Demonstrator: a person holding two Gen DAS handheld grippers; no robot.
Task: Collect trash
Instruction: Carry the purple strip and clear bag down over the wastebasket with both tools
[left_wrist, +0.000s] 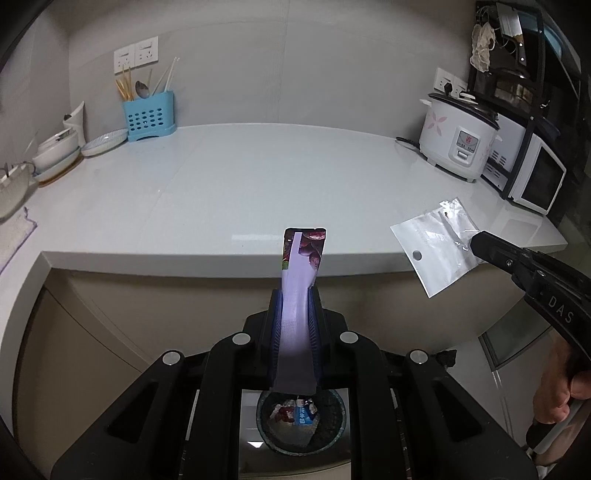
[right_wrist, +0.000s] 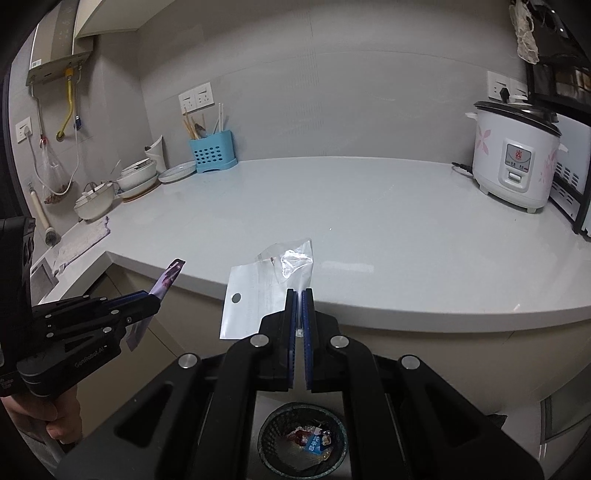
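My left gripper (left_wrist: 295, 293) is shut on a purple snack wrapper (left_wrist: 301, 266), which sticks up between its fingers in front of the counter edge. It shows in the right wrist view (right_wrist: 157, 295) with the wrapper (right_wrist: 168, 277). My right gripper (right_wrist: 300, 293) is shut on a clear plastic bag (right_wrist: 258, 295) with a hang hole. It appears at the right of the left wrist view (left_wrist: 476, 242), holding the bag (left_wrist: 436, 240). Both grippers hover above a round mesh trash bin (left_wrist: 341, 421) on the floor, also in the right wrist view (right_wrist: 266, 432), with several pieces of trash in it.
The white countertop (left_wrist: 240, 192) lies ahead. A blue utensil holder (left_wrist: 147, 116), bowls and plates (left_wrist: 55, 155) stand at its back left. A rice cooker (left_wrist: 458, 142) and microwave (left_wrist: 532, 173) stand at the right. Cabinet fronts (left_wrist: 129, 314) are below the counter.
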